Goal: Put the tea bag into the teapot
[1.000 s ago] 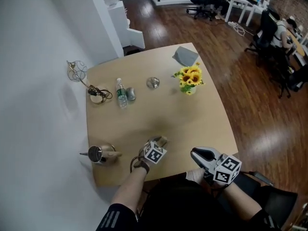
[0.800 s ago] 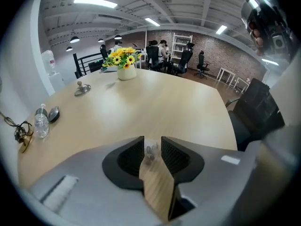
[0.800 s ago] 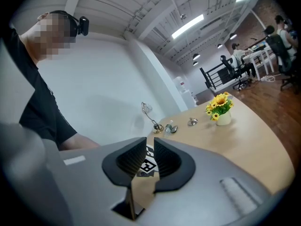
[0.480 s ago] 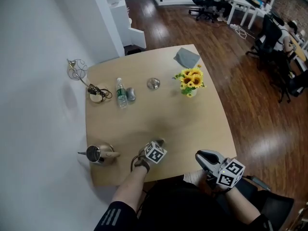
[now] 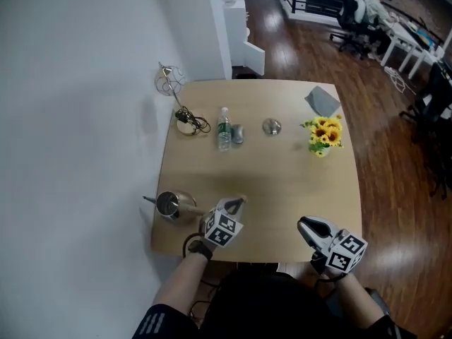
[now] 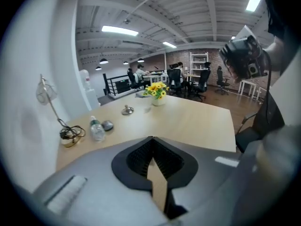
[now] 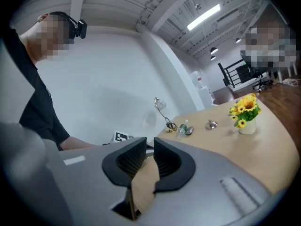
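Note:
A shiny metal teapot (image 5: 169, 205) with its top open stands near the front left corner of the wooden table (image 5: 282, 182). My left gripper (image 5: 236, 203) is lifted above the table just right of the teapot; in the left gripper view my left gripper (image 6: 151, 138) has its jaws shut tip to tip. No tea bag shows in any view, and whether something thin is pinched I cannot see. My right gripper (image 5: 306, 224) hovers at the table's front edge, apart from the teapot. In its own view my right gripper (image 7: 149, 144) stands slightly open with nothing between the pads.
At the back stand a water bottle (image 5: 224, 129), a grey oval object (image 5: 238, 134), a small metal piece (image 5: 271, 126), a vase of sunflowers (image 5: 323, 134), a grey cloth (image 5: 323, 101) and a coiled cable (image 5: 189, 122) by a wire stand (image 5: 169, 80). A white wall runs along the left.
The head view has swung, so the table sits further right in frame. My left gripper has risen and come closer to the teapot. The right gripper has shifted a little along the front edge.

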`<action>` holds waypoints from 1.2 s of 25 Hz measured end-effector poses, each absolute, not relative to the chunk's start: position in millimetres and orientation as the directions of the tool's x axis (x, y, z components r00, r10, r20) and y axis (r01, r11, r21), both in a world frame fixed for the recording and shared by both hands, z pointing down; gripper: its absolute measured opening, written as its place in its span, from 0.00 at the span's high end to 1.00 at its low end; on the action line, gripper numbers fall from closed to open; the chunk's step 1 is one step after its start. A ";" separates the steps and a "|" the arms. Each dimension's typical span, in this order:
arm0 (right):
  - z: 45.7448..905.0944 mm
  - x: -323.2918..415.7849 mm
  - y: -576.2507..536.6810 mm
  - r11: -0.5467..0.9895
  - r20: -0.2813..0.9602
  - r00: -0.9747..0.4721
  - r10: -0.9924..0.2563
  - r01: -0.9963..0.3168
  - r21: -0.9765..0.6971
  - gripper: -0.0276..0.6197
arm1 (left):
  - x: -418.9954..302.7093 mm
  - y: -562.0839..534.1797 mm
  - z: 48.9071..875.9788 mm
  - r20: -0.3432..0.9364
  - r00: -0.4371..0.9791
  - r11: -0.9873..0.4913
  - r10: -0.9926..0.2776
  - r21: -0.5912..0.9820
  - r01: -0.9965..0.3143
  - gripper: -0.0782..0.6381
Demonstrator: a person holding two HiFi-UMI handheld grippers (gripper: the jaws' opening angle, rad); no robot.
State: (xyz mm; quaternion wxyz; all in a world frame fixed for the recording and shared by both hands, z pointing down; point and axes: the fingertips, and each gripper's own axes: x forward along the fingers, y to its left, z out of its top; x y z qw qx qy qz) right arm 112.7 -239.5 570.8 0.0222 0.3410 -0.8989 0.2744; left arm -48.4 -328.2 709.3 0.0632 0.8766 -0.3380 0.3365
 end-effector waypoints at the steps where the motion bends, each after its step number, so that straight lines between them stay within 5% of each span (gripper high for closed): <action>1: 571.1 105.8 -244.2 0.629 0.226 -0.777 -0.587 -0.614 -0.477 0.87 | -68.2 -329.4 693.3 0.614 0.527 -0.738 -0.588 -0.139 -0.661 0.89; 7: 567.6 60.6 -263.6 0.698 0.207 -0.838 -0.505 -0.538 -0.472 0.87 | -200.0 -328.2 629.8 0.542 0.335 -0.538 -0.771 -0.272 -0.798 0.89; 13: 566.8 20.8 -263.3 0.738 0.199 -0.880 -0.431 -0.471 -0.484 0.87 | -295.9 -312.1 644.8 0.590 0.185 -0.410 -0.786 -0.273 -0.870 0.89; 30: 579.8 6.7 -248.5 0.711 0.234 -0.877 -0.419 -0.477 -0.516 0.87 | -336.9 -309.7 689.8 0.656 0.168 -0.365 -0.735 -0.175 -0.915 0.78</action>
